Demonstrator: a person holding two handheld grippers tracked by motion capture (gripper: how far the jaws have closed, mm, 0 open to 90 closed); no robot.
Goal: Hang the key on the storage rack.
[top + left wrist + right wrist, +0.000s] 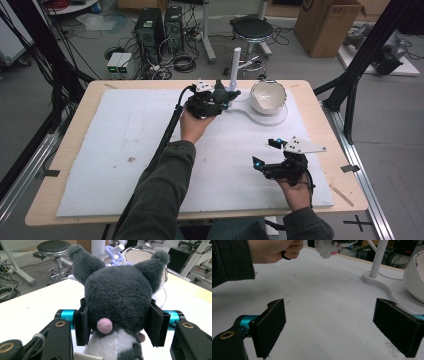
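A dark grey plush toy [219,90] with two pointed ears, a white belly and a pink tail hangs above the far middle of the table. My left gripper [216,100] is shut on it. In the left gripper view the black pads [81,325] press both sides of the plush [120,290], whose back faces the camera. A purple chain [112,255] rises from its head toward the white stand's pole [236,62]. My right gripper [265,152] rests low at the front right, open, with bare mat between its jaws [329,325]. The toy's lower end [325,248] shows at the top of that view.
A white bowl [268,96] stands on the stand's flat base [250,112], just right of the plush. A white mat [125,150] covers most of the wooden table. A stool, computer cases, cables and a cardboard box stand on the floor beyond the far edge.
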